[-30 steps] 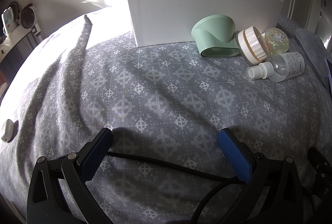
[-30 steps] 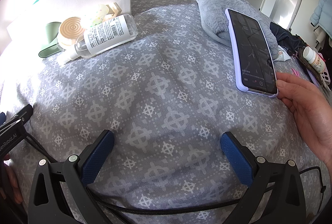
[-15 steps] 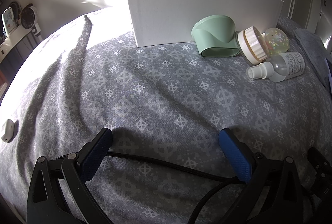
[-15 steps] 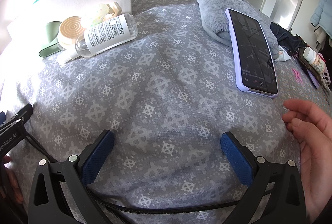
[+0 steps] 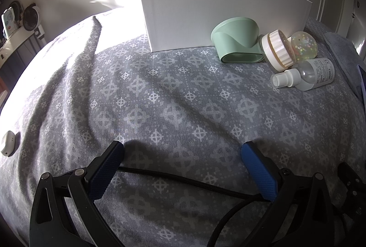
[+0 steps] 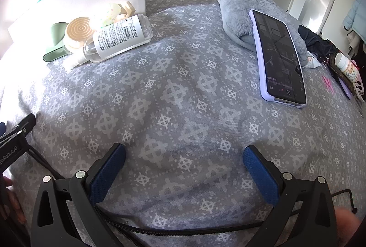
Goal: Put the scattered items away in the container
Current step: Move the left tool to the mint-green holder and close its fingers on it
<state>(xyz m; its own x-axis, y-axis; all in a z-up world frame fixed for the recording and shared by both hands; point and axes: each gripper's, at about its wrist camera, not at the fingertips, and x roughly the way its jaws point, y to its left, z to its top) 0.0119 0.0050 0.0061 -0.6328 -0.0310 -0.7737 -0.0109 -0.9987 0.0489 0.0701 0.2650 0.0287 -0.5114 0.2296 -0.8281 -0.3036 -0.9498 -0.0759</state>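
Both tongs, left and right, lay spread, empty. Spray bottle ahead-left of right tongs; probably best gripped mid-body.

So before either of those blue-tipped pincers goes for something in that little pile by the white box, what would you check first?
1. Left gripper open and empty: ok.
2. Right gripper open and empty: ok.
3. Clear plastic spray bottle within easy approach, lying on its side at the front of the pile: ok.
4. Items apart enough to grasp singly: not ok; the bottle, the round ribbed cream jar, the glitter-filled ball and the mint-green plastic holder crowd together.
5. White cardboard box has room inside: cannot tell; only its outer wall shows.
6. Grey patterned bedcover between grippers and pile free of obstacles: ok.
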